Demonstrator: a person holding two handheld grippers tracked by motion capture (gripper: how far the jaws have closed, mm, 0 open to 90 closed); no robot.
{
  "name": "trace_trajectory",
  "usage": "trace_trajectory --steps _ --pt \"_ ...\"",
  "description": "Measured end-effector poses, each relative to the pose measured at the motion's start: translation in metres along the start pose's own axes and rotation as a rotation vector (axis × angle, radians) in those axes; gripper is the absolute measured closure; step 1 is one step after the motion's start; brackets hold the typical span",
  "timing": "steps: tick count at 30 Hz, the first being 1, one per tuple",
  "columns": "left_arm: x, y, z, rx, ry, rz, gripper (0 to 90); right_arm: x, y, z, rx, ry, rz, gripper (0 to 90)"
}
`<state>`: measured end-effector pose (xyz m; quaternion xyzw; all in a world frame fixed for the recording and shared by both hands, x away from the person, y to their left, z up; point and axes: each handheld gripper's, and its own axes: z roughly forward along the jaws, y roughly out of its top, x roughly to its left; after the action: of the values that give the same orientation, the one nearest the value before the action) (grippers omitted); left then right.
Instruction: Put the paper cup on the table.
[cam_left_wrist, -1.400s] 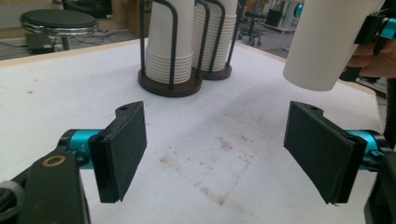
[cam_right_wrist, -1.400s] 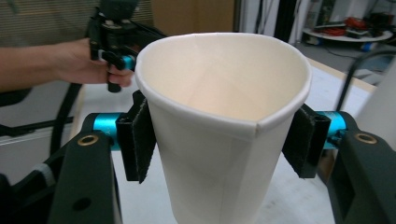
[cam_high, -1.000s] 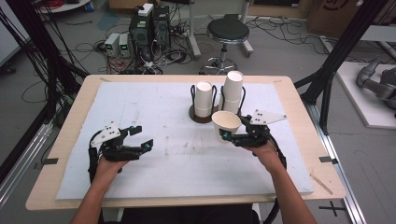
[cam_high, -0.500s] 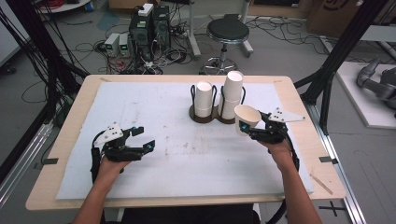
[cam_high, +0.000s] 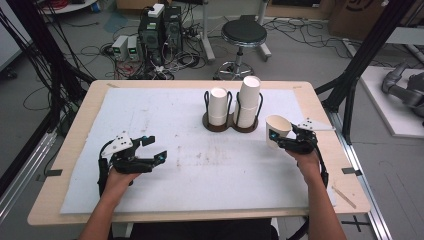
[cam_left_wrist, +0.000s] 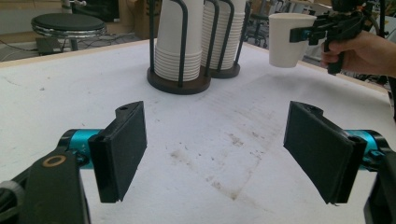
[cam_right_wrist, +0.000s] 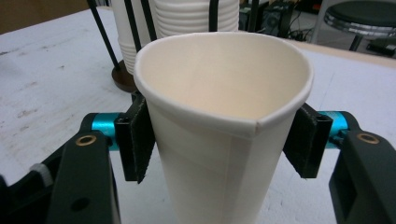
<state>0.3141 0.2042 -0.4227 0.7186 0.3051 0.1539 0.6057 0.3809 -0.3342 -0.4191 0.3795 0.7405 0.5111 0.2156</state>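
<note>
The tabletop (cam_high: 150, 115) carries a white mat, bare and faintly stained across the middle and the near right side, which offers plenty of room for setting a cup down. Toward the back stand two black wire holders (cam_high: 232, 122), each with a stack of paper cups (cam_high: 249, 100).

The right claw (cam_high: 278, 140) pinches a single paper cup (cam_high: 276, 131) by its wall, below the rim, holding it upright in the air just right of the holders; in the right gripper view the pads (cam_right_wrist: 137, 140) press hard enough to bend the rim (cam_right_wrist: 224, 116) out of round. The likely step is placing this cup on the mat. Doing it well means keeping the cup upright, lowering it until its base sits flat, well apart from the holders, then easing the pinch off gently so the thin wall does not spring and tip.

The left claw (cam_high: 150, 150) hovers spread and empty over the near left of the mat.
</note>
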Motion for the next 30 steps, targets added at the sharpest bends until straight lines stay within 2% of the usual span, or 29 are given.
trace_trajectory --steps 11,18,23,24,30 --pt "0.001 0.0 -0.002 0.0 0.003 -0.001 21.3 0.001 -0.006 0.011 0.1 -0.02 -0.016 33.3" --pt "0.001 0.0 -0.002 -0.003 0.006 -0.004 21.3 0.0 -0.011 0.006 0.087 -0.023 -0.012 30.6" --pt "0.001 0.0 -0.002 -0.008 0.005 -0.003 21.3 0.002 -0.014 0.004 0.09 -0.061 0.024 19.0" --pt "0.001 0.001 -0.002 -0.008 0.005 -0.003 21.3 0.003 -0.014 0.004 0.094 -0.059 0.036 19.0" --pt "0.002 0.0 -0.004 -0.012 0.012 -0.009 21.3 0.006 -0.017 0.002 0.13 -0.056 0.019 19.0"
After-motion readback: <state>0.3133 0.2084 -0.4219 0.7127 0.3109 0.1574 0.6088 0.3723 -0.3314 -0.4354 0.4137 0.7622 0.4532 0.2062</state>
